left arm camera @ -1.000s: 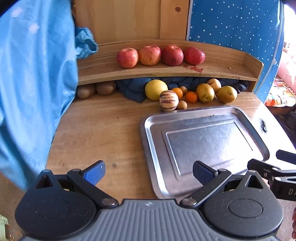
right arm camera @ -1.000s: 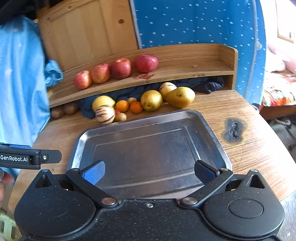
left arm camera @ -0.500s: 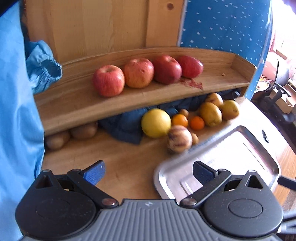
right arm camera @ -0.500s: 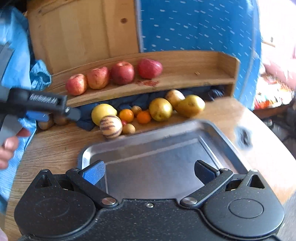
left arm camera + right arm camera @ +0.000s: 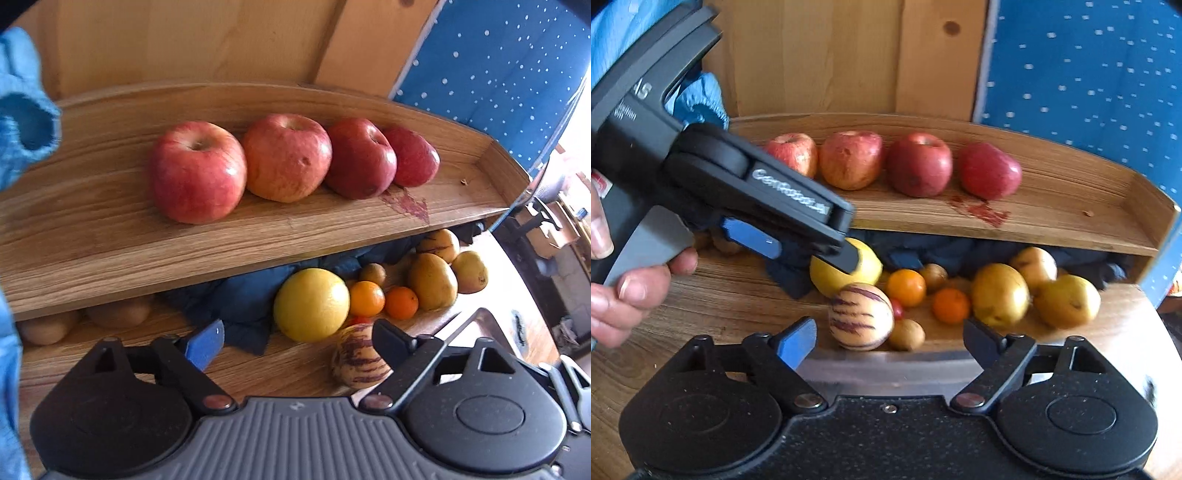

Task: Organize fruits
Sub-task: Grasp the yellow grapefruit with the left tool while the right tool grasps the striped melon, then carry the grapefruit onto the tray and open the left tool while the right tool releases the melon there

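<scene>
Both pairs of jaws have just been closing yet stand wide with nothing pressed between them, the left gripper [image 5: 297, 341] low in its frame before the big yellow fruit [image 5: 311, 304], seemingly not touching it, the right gripper [image 5: 889, 341] facing the striped melon [image 5: 860, 316], with four apples [image 5: 919, 169] on the shelf [image 5: 1071, 221] at mid-frame above.

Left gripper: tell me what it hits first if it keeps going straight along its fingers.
Most likely the large yellow citrus: the open left gripper, jaws just closing with nothing between them, points at it. The dark blue cloth lies close beside; depth is unclear.
</scene>
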### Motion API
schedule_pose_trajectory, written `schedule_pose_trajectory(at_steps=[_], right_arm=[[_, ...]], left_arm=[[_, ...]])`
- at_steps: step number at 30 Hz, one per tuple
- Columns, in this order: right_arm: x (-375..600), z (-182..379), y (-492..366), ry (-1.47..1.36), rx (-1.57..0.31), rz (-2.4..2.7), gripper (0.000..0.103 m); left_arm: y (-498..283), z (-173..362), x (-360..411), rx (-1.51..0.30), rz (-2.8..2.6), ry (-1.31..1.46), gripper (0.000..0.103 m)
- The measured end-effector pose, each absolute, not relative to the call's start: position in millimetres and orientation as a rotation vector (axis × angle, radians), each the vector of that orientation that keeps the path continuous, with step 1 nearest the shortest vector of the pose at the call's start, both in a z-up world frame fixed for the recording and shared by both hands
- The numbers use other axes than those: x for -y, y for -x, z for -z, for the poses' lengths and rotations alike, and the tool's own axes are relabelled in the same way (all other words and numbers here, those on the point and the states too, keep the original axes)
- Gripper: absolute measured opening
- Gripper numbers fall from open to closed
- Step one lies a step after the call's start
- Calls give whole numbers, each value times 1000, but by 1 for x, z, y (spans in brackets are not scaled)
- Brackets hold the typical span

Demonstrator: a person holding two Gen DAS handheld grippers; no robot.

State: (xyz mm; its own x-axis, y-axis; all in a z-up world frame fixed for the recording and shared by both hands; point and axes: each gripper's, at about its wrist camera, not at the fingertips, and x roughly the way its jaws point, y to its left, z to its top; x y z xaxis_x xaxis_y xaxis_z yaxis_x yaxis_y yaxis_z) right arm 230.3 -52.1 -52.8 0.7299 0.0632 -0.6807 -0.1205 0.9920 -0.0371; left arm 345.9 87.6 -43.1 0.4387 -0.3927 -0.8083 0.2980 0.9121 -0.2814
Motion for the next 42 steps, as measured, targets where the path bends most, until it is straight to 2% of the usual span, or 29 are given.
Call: schedule_pose_trajectory(at_steps=[9, 16, 31, 42], right_arm=[[39, 71, -256, 114, -777, -162, 62], [34, 81, -266, 135, -801, -188, 50], [33, 72, -248, 127, -761, -140, 49], [59, 53, -198, 81, -739, -2, 49]], left_arm=[[-358, 53, -71, -1073, 462, 147, 69], [-373, 63, -68, -1108, 420, 169, 65], [-376, 74, -66, -1117, 404, 177, 60], [-346, 52, -63, -1070, 458, 143, 59]])
